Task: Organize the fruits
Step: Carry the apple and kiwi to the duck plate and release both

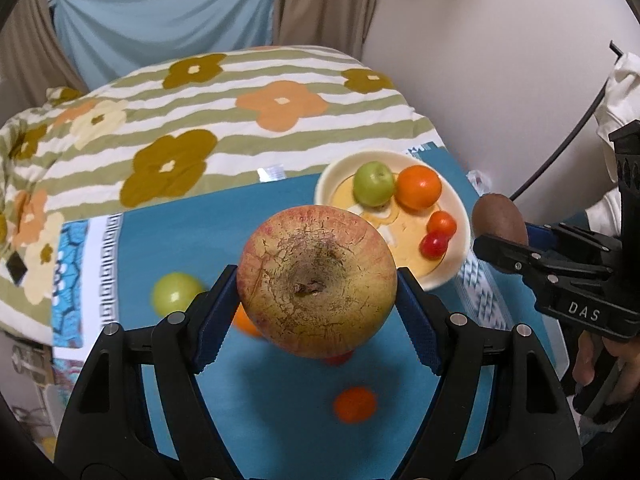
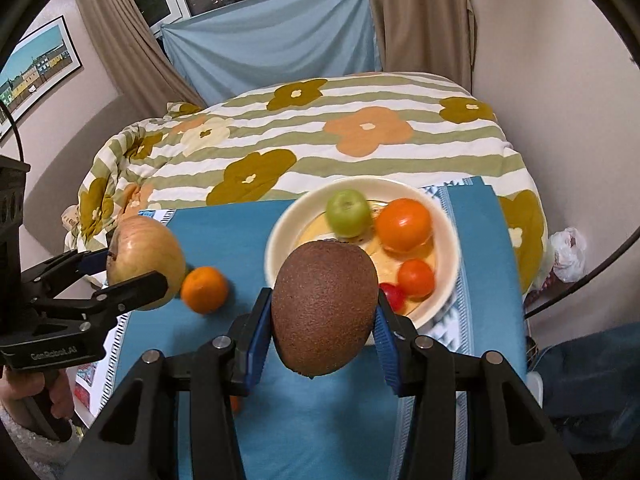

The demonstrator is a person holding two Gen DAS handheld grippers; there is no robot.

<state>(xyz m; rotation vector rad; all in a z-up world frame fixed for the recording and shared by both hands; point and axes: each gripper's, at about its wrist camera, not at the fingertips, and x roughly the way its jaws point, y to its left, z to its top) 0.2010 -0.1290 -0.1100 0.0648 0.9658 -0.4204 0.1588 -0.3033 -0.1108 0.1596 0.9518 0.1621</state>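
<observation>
A russet-flecked red-yellow apple [image 1: 316, 280] is hanging stem-end toward the camera, above the blue cloth [image 1: 248, 216], and a brown fuzzy kiwi [image 2: 325, 306] is hanging nearer the cream bowl [image 2: 446, 236]. That bowl, sitting by the cloth's far right corner, is holding a green apple [image 2: 349, 213], an orange [image 2: 404, 224] and two small tomatoes [image 2: 416, 279].

Black left hand-held gripper [image 1: 318, 284] with blue ribbed pads [image 1: 420, 326] (silver screws), white fleecy sleeve [image 2: 16, 444].
</observation>
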